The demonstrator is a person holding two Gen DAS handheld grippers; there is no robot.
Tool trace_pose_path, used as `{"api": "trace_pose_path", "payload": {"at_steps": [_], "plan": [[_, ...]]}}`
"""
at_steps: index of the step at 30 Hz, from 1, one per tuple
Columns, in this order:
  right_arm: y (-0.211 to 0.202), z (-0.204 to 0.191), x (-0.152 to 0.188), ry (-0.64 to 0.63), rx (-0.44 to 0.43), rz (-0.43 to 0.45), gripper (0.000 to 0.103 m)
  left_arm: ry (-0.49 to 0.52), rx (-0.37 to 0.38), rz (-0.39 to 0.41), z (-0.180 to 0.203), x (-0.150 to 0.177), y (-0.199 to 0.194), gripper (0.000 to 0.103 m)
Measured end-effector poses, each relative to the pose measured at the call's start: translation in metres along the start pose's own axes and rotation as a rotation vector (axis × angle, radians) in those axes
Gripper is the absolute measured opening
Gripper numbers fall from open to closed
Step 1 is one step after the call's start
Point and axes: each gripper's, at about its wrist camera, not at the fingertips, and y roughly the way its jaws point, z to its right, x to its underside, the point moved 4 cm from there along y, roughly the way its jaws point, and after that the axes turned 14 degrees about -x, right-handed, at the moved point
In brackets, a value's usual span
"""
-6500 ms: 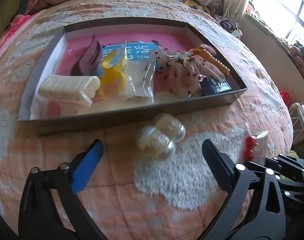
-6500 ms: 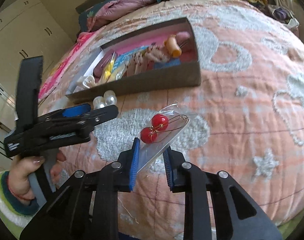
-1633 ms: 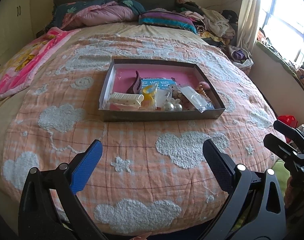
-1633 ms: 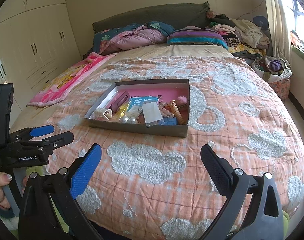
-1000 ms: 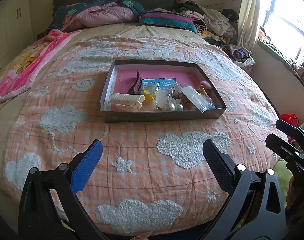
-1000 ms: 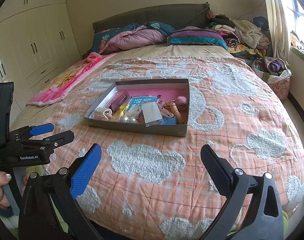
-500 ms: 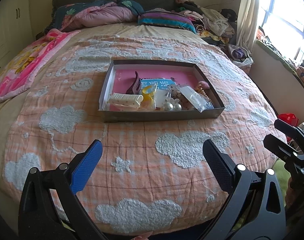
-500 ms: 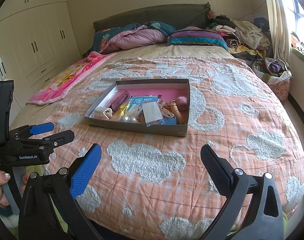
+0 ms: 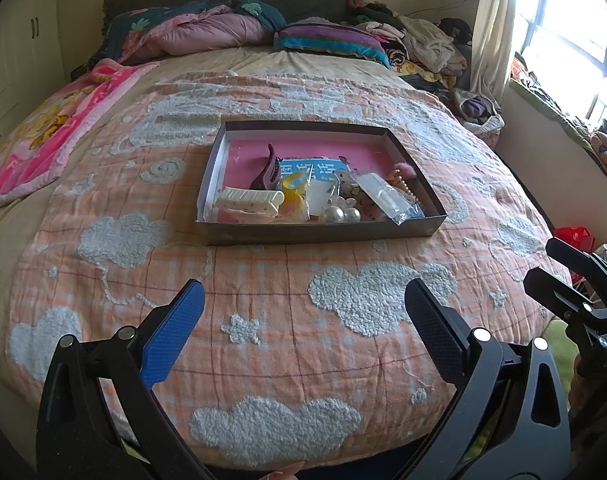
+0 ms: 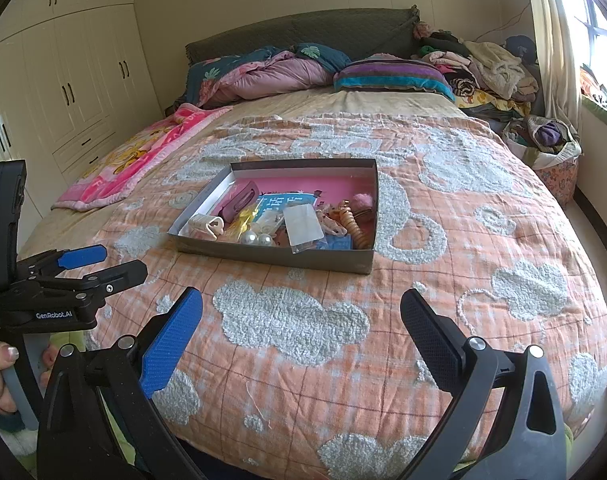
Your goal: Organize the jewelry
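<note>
the shallow box (image 9: 319, 232) with a pink floor sits on the bed (image 9: 263, 300), on the peach cloud-patterned quilt. inside it, near its front wall, lie two pearl balls (image 9: 339, 214), a white hair clip (image 9: 249, 200) to their left and a clear plastic bag (image 9: 383, 198) to their right. the left gripper (image 9: 303, 320) and the right gripper (image 10: 301, 322) both hover well short of the box's front wall, each with fingers spread wide and holding nothing.
</note>
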Motion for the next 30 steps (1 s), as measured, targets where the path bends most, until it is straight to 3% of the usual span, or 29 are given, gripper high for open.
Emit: {"api": "trace_pose_path", "payload": {"at_steps": [10, 18, 21, 24, 30], "plan": [[-0.001, 0.002, 0.000, 0.002, 0.011, -0.003, 0.099, 0.004, 0.015, -0.006, 0.004, 0.003, -0.001, 0.094], [0.004, 0.021, -0.004, 0.032, 0.048, -0.014, 0.099, -0.056, -0.043, -0.034, -0.013, 0.003, 0.014, 0.094], [0.008, 0.045, -0.011, 0.058, 0.086, -0.011, 0.099, -0.094, -0.071, -0.046, -0.031, -0.001, 0.028, 0.094], [0.015, 0.080, -0.021, 0.071, 0.157, -0.002, 0.099, -0.185, -0.138, -0.086, -0.070, -0.010, 0.057, 0.094], [0.052, 0.228, -0.043, 0.167, 0.470, -0.051, 0.099, -0.343, -0.442, -0.114, -0.180, -0.038, 0.133, 0.094]]}}
